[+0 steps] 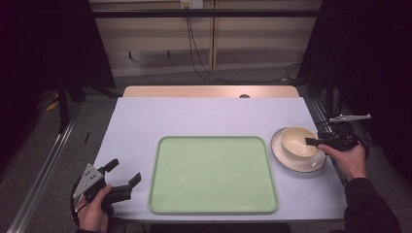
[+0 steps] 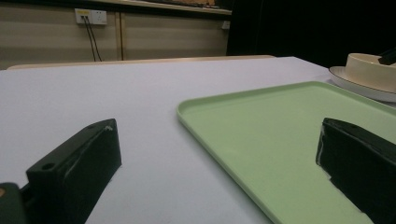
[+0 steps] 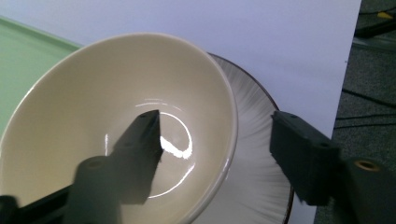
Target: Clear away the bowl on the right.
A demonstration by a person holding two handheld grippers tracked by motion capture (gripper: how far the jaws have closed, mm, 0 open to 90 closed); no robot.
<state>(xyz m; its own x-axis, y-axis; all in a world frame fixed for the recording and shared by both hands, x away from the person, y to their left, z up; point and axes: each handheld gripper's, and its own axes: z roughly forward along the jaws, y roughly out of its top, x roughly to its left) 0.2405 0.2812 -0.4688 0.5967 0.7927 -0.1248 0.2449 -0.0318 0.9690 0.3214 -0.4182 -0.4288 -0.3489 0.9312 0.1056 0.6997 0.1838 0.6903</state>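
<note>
In the high view, a flat, pale green rectangular plastic tray (image 1: pixel 213 174) lies in the middle of the white worktop (image 1: pixel 204 114). Just right of the tray stands a cream ceramic bowl (image 1: pixel 297 141) on a round cream saucer with a dark rim (image 1: pixel 291 162). The right tongs (image 1: pixel 313 142), held in the person's right hand (image 1: pixel 351 159), reach in from the right of the tray, one jaw over the bowl's rim. Left of the tray, near the worktop's near corner, the left tongs (image 1: pixel 122 174) rest in the left hand (image 1: pixel 94 213), jaws spread wide and holding nothing. No writing can be read on any item.

In the left gripper view, the left tongs (image 2: pixel 219 154) stand wide open, one jaw over bare worktop (image 2: pixel 93 88), the other over the tray (image 2: pixel 261 130). Beyond the tray's far edge sit the bowl (image 2: pixel 371 65) and saucer (image 2: pixel 359 86). A white wall socket (image 2: pixel 90 16) shows behind; its yellow label is too small to read.

In the right gripper view, the right tongs (image 3: pixel 217 140) straddle the bowl's (image 3: pixel 93 93) wall: one jaw inside the bowl, the other outside over the saucer (image 3: pixel 257 140). The jaws are apart, not pressing the wall. A strip of the tray (image 3: pixel 23 51) shows beside the bowl.
</note>
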